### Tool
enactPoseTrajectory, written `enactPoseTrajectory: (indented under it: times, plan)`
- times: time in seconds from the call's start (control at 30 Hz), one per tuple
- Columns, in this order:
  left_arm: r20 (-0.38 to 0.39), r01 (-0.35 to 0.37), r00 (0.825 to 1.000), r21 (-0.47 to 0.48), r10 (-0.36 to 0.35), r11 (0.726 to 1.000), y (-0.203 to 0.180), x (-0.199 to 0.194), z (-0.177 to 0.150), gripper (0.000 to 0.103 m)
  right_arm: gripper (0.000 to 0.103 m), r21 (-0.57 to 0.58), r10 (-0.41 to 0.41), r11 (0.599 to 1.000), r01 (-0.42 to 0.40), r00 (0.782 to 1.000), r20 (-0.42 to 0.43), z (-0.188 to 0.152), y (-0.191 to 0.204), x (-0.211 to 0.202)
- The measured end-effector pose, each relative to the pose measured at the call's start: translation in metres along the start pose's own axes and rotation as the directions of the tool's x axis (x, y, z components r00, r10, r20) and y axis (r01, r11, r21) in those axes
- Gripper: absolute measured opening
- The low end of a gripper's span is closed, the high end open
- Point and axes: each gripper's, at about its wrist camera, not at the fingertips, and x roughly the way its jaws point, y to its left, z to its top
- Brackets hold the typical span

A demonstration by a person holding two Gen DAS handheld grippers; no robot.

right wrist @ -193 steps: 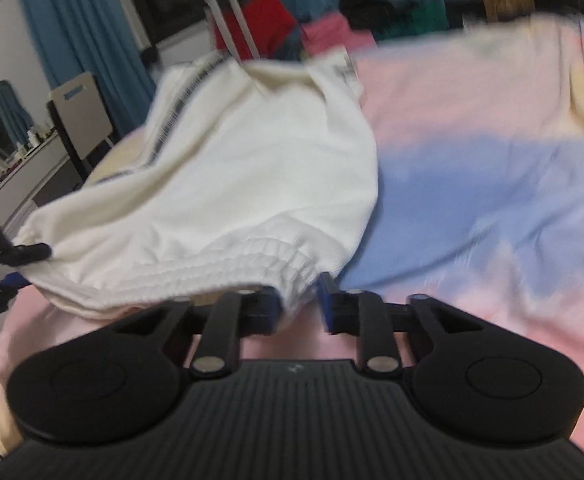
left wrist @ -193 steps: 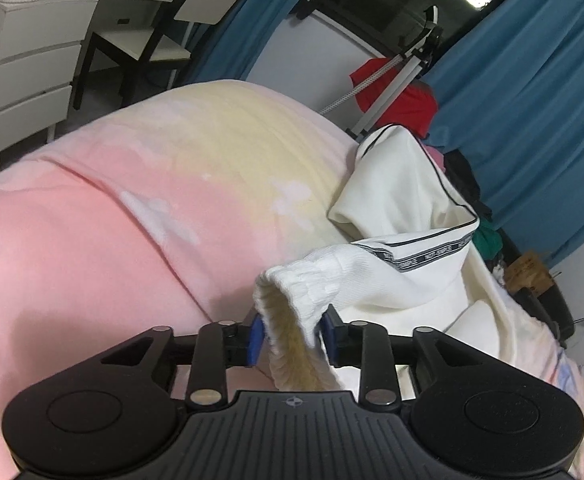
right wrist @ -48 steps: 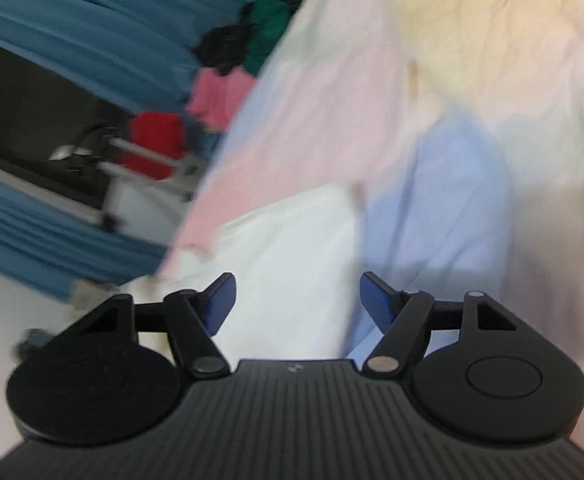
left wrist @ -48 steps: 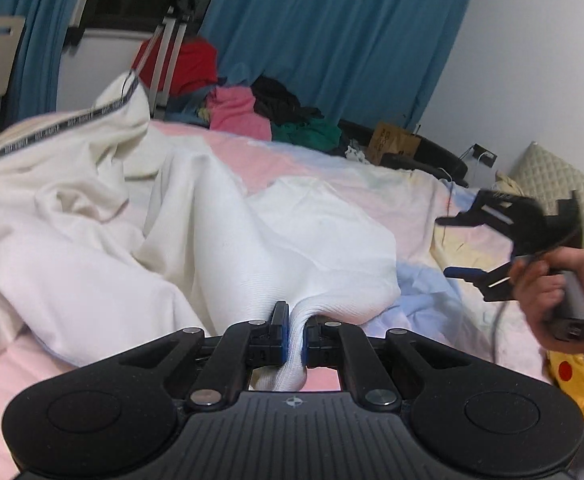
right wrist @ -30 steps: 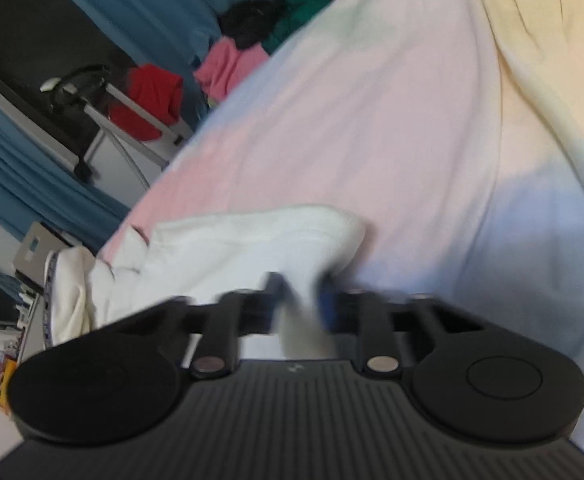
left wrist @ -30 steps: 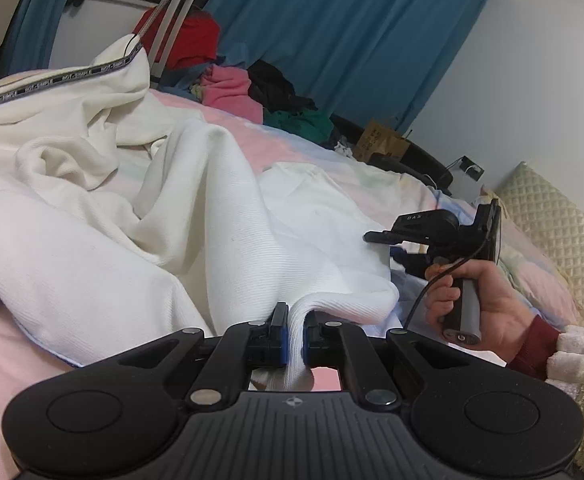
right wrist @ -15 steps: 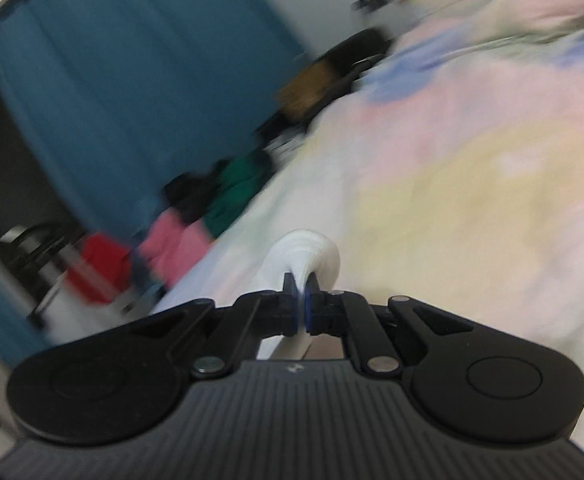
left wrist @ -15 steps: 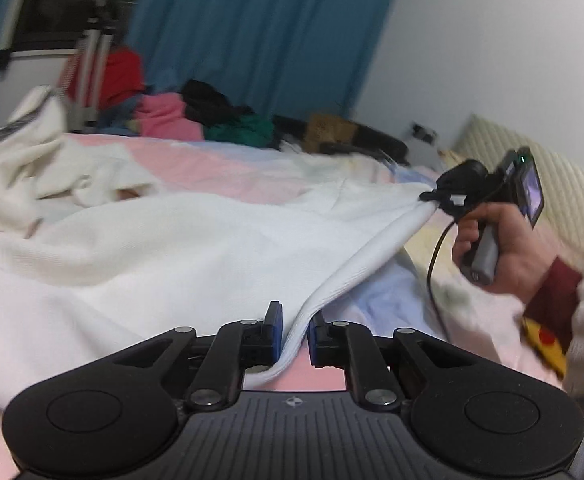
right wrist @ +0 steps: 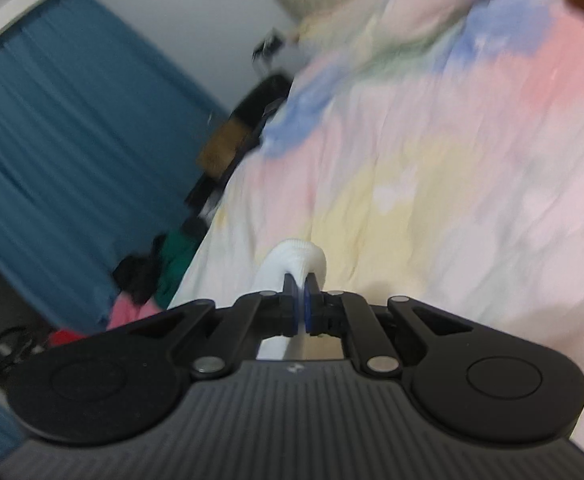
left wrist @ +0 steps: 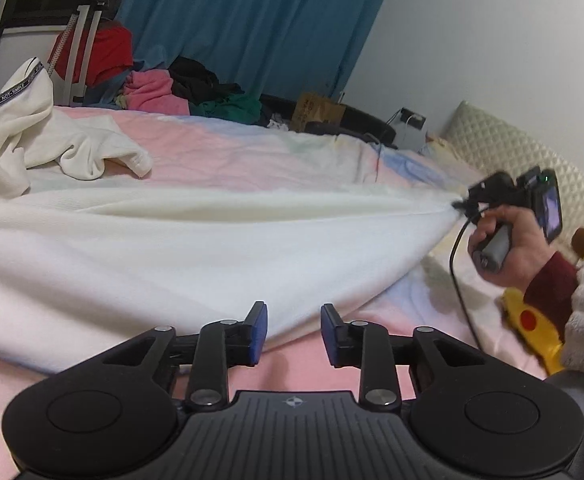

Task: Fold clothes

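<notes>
A white garment (left wrist: 179,248) lies stretched across the pastel bed cover (left wrist: 219,156), its far part bunched at the left with a black lettered band (left wrist: 7,96). My left gripper (left wrist: 294,330) is open at the garment's near edge, with the cloth's hem lying between and just beyond the blue pads. My right gripper (right wrist: 302,312) is shut on a fold of the white garment (right wrist: 298,258). In the left wrist view the right gripper (left wrist: 462,204) holds the garment's corner pulled taut to the right, above the bed.
Blue curtains (left wrist: 251,20) hang behind the bed. A pile of red, pink, black and green clothes (left wrist: 163,84) lies at the far edge by a tripod (left wrist: 77,40). A quilted headboard (left wrist: 532,164) and a yellow plush toy (left wrist: 540,320) are at the right.
My left gripper has opened and let go of the garment's edge. My right gripper has pulled its corner further right, so the cloth is stretched flatter.
</notes>
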Motion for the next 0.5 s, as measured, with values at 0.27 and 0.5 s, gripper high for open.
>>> enactPoseTrajectory:
  times: [0.27, 0.5]
  plan:
    - [0.009, -0.066, 0.997, -0.385, 0.075, 0.921, 0.058, -0.034, 0.009, 0.074, 0.007, 0.082, -0.191, 0.975, 0.206, 0.968, -0.165, -0.015, -0.043, 0.024]
    - [0.052, -0.021, 0.989, -0.874, 0.137, 0.486, 0.157, -0.073, -0.020, 0.072, 0.007, 0.052, -0.202, 0.975, 0.214, 0.963, -0.180, -0.015, -0.035, 0.029]
